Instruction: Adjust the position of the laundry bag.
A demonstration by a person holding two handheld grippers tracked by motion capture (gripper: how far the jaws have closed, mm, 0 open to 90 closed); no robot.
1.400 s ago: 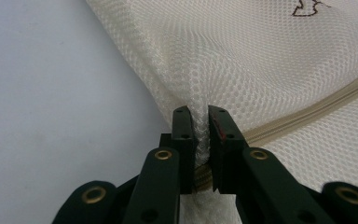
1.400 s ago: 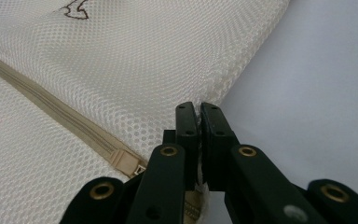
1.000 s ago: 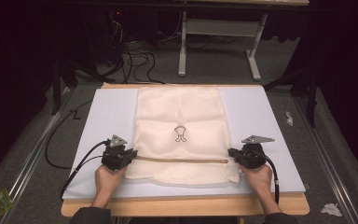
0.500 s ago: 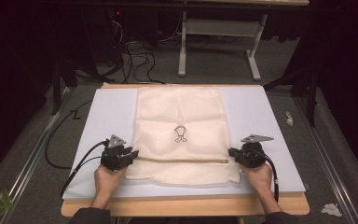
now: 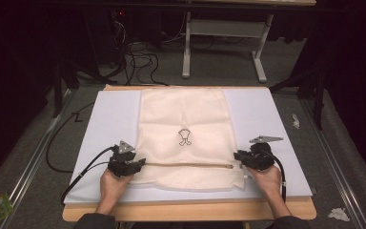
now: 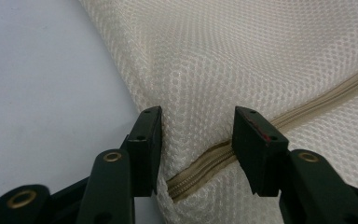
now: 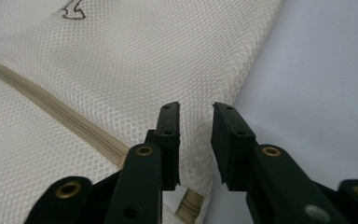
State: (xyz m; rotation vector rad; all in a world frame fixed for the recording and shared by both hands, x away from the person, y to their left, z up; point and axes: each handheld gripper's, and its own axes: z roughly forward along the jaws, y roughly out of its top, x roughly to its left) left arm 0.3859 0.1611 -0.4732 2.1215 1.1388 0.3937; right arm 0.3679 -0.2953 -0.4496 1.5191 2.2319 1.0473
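High view: a cream mesh bag [image 5: 186,136] is laid flat on a white mat [image 5: 109,114], its zipper [image 5: 188,165] running across the near end. A release is judged to be in hand: the jaws of the left gripper [image 5: 138,164] and right gripper [image 5: 237,156] have just been opening and stand apart astride the bag's side edges, unpressed. Withdrawal clear of the mesh is called for next. Beyond lie grey floor, cables [image 5: 138,59] and a table frame [image 5: 224,33].

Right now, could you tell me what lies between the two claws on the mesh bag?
In the high view, the tan zipper runs across the mesh bag from the left claw to the right claw.
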